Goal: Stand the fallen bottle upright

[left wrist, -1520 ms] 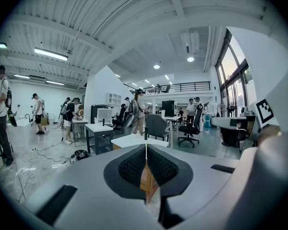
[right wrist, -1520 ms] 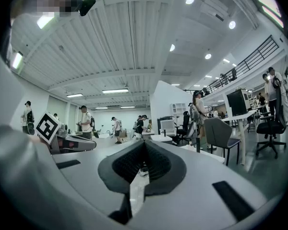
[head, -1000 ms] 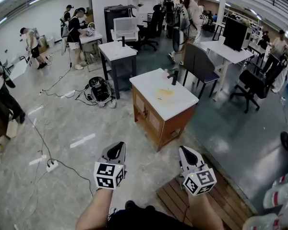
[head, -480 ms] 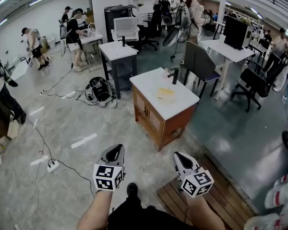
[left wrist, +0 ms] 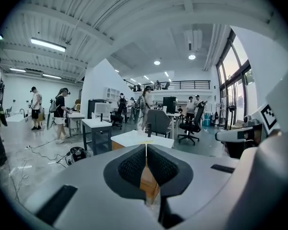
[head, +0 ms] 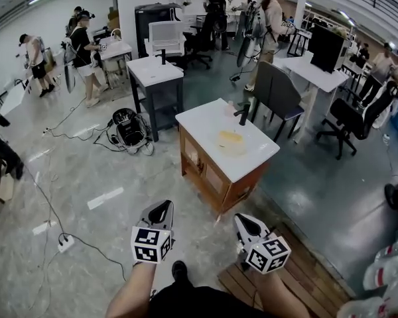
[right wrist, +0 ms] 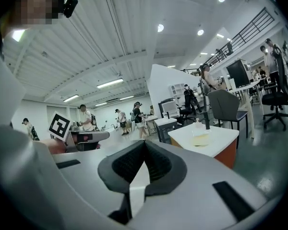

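Head view: you hold both grippers low in frame, the left gripper (head: 160, 209) at 7 o'clock and the right gripper (head: 244, 222) at 5 o'clock, both pointing toward 12. At 12 o'clock from them stands a wooden cabinet (head: 205, 121) with a white top. The bottle (head: 230, 138), pale yellow, rests near the middle of that top, well apart from both grippers; whether it lies on its side is not sharp here. A dark upright post (head: 243, 114) stands at 1 o'clock of the bottle. A slatted wooden board (head: 298, 270) lies on the floor beside the right gripper. Left gripper view: the left gripper (left wrist: 146, 158) has its jaws closed pad to pad with nothing between them; the cabinet (left wrist: 129, 139) shows at 12 o'clock past the tips. Right gripper view: the right gripper (right wrist: 144, 157) is likewise closed and empty; the bottle (right wrist: 200, 138) sits on the cabinet (right wrist: 223, 134) at 2 o'clock of the tips.
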